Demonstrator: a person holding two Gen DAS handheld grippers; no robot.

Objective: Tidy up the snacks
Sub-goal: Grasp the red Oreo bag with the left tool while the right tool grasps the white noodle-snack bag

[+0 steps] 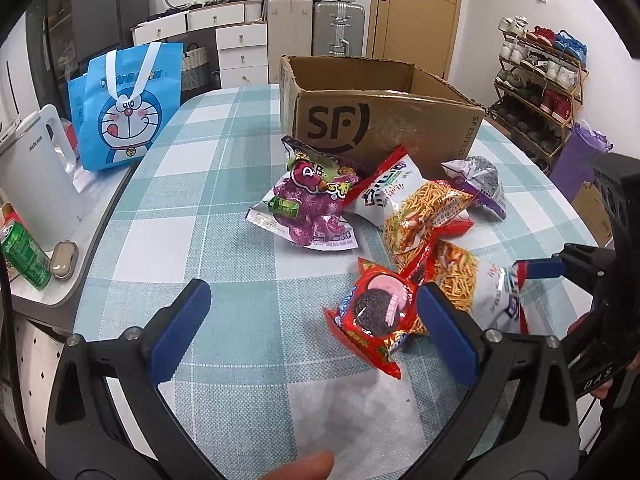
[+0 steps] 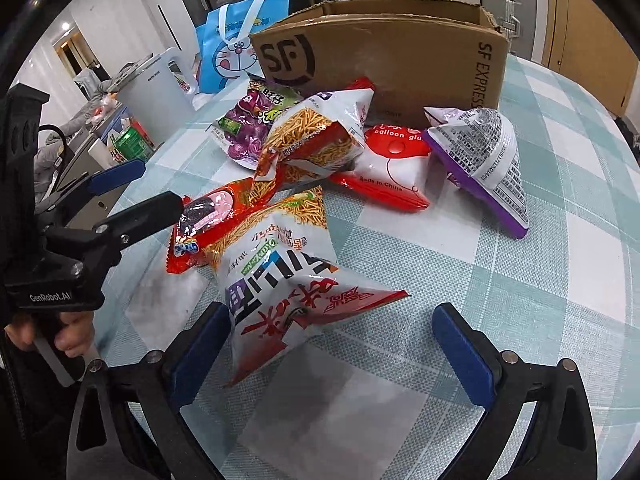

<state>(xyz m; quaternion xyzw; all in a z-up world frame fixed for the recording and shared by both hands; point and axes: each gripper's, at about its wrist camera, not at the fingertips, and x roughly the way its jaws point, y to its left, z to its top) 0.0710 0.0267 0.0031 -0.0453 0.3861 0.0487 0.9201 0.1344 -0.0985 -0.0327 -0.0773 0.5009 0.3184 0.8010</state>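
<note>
Left gripper (image 1: 312,320) is spread wide, nothing between the pads, hovering low over the checked tablecloth (image 1: 208,248). Its right finger (image 1: 446,332) sits just beside the red Oreo pack (image 1: 374,318), which lies right of the gripper's centreline; contact can't be confirmed. Right gripper (image 2: 332,340) is also spread wide, with the bottom corner of the near noodle-snack bag (image 2: 280,280) lying between its fingers, against the left pad (image 2: 200,352); the right pad is well clear of the bag, so no grasp. Beyond that bag, to the gripper's left, is the Oreo pack again with the left gripper's finger at its edge. Further ahead is a second noodle-snack bag (image 2: 316,140), overlapping the near one and the purple gummy bag (image 2: 248,128) to its left. Ahead and right of the right gripper is a flat red balloon-glue pack (image 2: 394,164), then a purple-and-white pouch (image 2: 484,160) tipped on its edge. Behind the whole pile, farthest ahead of both grippers, stands the open SF Express cardboard box (image 2: 400,48); snacks touch its front wall. Far left of the left gripper, off the cloth: green can (image 1: 26,256), white kettle (image 1: 36,184), blue Doraemon bag (image 1: 124,104).
</note>
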